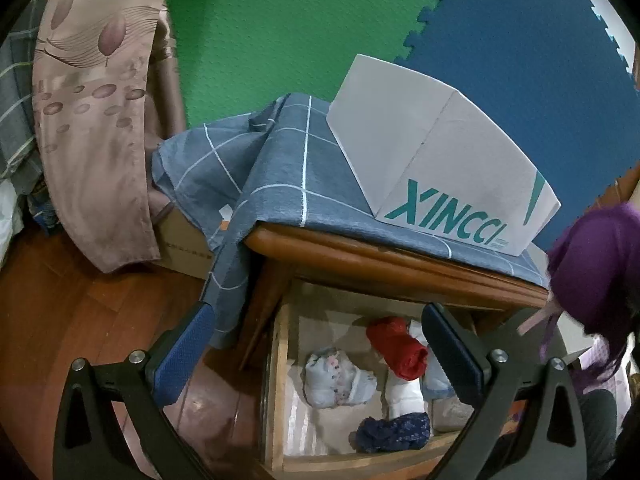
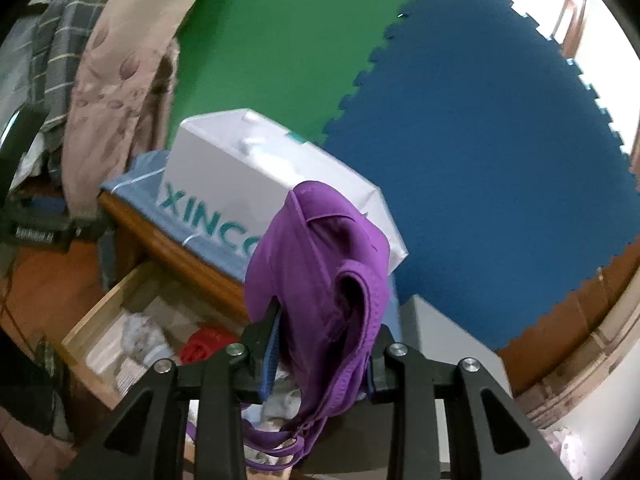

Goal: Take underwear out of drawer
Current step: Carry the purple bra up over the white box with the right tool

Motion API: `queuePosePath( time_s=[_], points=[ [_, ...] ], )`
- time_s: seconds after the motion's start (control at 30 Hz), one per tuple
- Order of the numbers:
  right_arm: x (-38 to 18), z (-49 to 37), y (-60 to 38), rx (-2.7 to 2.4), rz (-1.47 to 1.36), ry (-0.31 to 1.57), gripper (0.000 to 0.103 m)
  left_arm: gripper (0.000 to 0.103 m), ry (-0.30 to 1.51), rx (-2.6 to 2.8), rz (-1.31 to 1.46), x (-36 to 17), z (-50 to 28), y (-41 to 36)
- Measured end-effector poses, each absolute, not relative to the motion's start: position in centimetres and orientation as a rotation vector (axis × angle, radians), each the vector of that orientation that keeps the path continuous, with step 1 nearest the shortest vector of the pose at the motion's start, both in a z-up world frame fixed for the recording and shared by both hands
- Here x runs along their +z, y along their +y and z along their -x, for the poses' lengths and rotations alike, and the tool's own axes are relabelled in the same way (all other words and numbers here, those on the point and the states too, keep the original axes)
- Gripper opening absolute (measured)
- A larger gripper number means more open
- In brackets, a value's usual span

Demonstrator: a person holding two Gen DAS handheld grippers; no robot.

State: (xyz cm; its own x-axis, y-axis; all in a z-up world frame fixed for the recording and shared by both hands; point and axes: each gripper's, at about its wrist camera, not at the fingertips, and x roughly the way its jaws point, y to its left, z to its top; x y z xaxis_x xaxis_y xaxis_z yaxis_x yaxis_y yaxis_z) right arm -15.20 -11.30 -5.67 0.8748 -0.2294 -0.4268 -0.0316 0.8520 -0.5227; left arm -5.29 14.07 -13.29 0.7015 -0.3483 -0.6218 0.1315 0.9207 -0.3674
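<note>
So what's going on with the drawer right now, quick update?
Right gripper shut on purple underwear, clear above open drawer. Left gripper open, empty, over drawer. Red roll and others inside. Nothing in the way.

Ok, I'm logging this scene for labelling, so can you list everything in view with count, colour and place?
purple underwear: 1, purple, clamped in the right gripper, lifted above the drawer
drawer: 1, light wood, pulled open under the cabinet top
red bundle: 1, red, in the drawer, back middle
pale floral bundle: 1, light blue-grey, in the drawer, left of the red one
navy bundle: 1, dark blue, drawer front
white box: 1, white with teal lettering, on the cabinet
checked cloth: 1, grey-blue, draped over the cabinet top
curtain: 1, beige patterned, hanging at left
foam mats: 2, green and blue, behind the cabinet
left gripper: 1, black with blue pads, open over the drawer
right gripper: 1, black, shut on the underwear
</note>
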Motion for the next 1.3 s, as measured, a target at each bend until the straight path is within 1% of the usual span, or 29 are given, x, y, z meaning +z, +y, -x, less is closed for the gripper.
queuePosePath(
  time_s=[0.3,0.63,0.87,1.3],
  points=[
    [-1.8,15.0,-11.4,-0.182,0.577,0.419,0.032,0.102,0.750,-0.285,0.306,-13.3,5.3,13.8],
    [5.5,14.3,-11.7,-0.214,0.556,0.304,0.032,0.102,0.749,-0.296,0.306,-13.1,5.5,13.5],
    [10.1,12.1,-12.0,-0.210,0.503,0.280,0.032,0.102,0.743,-0.303,0.311,-13.0,5.7,13.5],
    [13.0,9.0,-10.9,-0.205,0.498,0.280,0.033,0.102,0.733,-0.309,0.341,-12.5,5.6,14.3]
  ],
)
